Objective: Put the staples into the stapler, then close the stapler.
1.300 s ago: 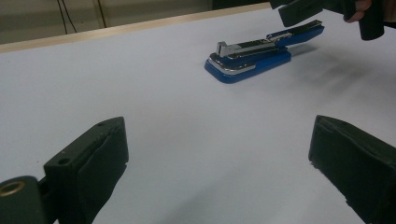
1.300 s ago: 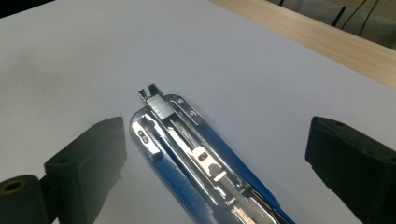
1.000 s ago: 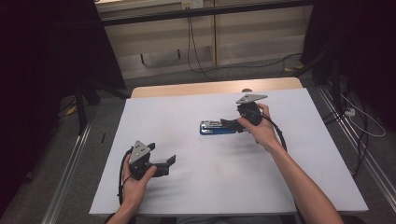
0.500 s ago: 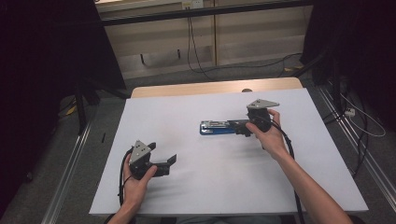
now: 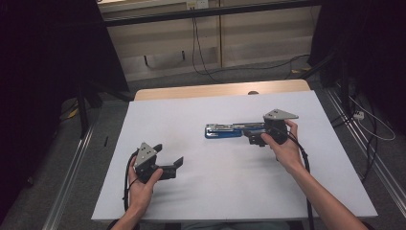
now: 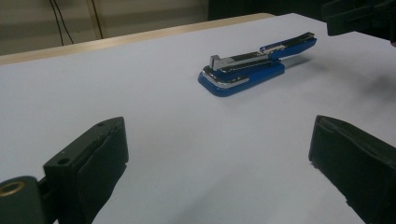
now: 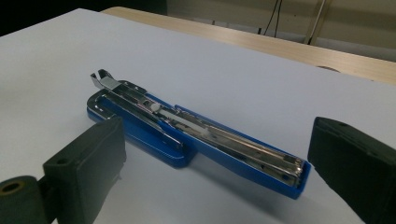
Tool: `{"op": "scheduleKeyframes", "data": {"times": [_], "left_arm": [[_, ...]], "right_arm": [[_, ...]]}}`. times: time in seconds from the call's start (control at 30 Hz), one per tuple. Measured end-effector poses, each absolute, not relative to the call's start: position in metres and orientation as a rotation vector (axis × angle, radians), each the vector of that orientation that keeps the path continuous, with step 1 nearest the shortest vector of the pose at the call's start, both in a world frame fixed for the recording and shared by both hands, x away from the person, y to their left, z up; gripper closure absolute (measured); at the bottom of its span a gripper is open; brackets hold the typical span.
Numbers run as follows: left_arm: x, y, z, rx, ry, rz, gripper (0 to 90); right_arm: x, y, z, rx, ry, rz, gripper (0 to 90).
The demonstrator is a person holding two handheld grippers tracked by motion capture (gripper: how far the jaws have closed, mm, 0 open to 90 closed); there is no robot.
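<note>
Pulled back rt along the stapler (image 5: 230, 130) since 1 s ago: right gripper (image 5: 256, 136) now at its rear end, jaws spread, nothing held. High view: stapler mid-table on white sheet (image 5: 215, 191); left gripper (image 5: 172, 167) near front-left, jaws apart, empty. Left gripper view: stapler (image 6: 254, 63) well ahead. Right gripper view: stapler (image 7: 187, 133) opened up, lying between jaws.

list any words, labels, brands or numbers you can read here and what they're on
There is no readable text in these pictures.
Blue stapler: bare blue body and metal, with no brand or number to be seen.
Left gripper and right gripper: plain black jaws, no markings.
White table: blank.
</note>
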State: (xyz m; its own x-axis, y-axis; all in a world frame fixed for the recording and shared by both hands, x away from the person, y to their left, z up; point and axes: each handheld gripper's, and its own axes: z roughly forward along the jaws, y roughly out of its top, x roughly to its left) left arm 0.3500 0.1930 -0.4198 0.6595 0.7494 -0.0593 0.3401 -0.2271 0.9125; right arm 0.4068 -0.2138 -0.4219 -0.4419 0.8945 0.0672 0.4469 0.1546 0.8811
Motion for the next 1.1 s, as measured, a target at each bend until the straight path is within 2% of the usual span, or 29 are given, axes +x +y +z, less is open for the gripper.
{"op": "scheduleKeyframes", "data": {"times": [0.57,1.1], "left_arm": [[0.349,0.192,-0.42,1.825,0.866,0.467,5.1],[0.356,0.181,-0.422,1.84,0.806,0.452,5.3]], "right_arm": [[0.372,-0.232,-0.425,1.302,1.884,1.239,2.9],[0.365,-0.229,-0.427,1.276,1.919,1.271,1.5]]}}
